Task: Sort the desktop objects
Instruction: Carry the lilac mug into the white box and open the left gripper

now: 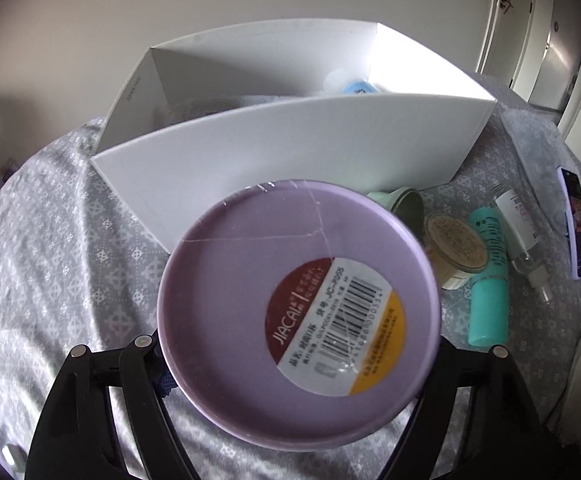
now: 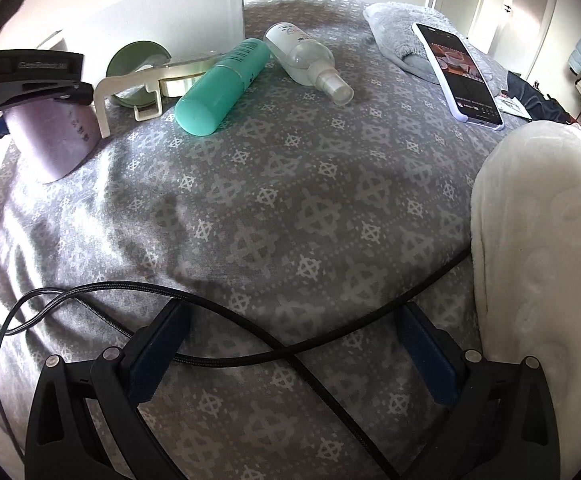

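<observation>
Left wrist view: the left claw grips a lilac cup, its fingers set at either side of the body. The cup's base faces the lens, showing a round barcode label; it is held just in front of the near wall of the white storage box, which suggests it is bound for the box. The box stands open-topped on a bed covered by a grey patterned sheet; a pale blue item already lies inside. Between cup and box wall, to the right, wait a green cup, a round tape roll, a teal tube and a clear spray bottle, all unsorted. A phone lies at the far right.

Right wrist view: the right claw hovers wide and empty over bare sheet, a black cable crossing between its fingers; it appears to be parked while the other hand works. This view alone shows the lilac cup from the side, lifted off the bedding and tilted, clamped in the left claw. It also shows the cream tape dispenser frame, the phone's lit screen resting on a grey fluffy cloth, and a white blanket at right. The box interior is hidden here; only its outer wall shows.
</observation>
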Demonstrator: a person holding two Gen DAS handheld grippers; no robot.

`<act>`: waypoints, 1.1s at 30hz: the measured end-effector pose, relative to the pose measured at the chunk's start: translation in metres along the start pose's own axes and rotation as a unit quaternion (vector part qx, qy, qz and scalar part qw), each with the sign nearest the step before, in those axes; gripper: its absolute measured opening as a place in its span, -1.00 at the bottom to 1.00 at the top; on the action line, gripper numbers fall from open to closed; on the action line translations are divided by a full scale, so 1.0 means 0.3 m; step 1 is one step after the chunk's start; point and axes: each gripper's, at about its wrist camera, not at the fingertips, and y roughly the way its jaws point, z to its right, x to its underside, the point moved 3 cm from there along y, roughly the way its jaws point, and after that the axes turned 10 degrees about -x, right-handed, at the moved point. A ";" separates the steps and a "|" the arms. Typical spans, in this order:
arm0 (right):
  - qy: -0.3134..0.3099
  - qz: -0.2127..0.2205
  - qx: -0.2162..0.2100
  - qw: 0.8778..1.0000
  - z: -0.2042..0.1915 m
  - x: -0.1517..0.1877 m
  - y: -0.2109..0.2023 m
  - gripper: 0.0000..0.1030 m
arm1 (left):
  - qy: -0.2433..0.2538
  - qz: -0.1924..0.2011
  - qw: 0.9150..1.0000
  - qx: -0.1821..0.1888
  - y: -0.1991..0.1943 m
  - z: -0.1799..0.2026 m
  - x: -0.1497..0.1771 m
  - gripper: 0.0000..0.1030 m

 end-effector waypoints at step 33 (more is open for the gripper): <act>0.003 0.002 0.002 1.000 -0.011 0.008 0.006 1.00 | -0.058 0.094 0.988 -0.103 -0.074 -0.117 -0.485 0.57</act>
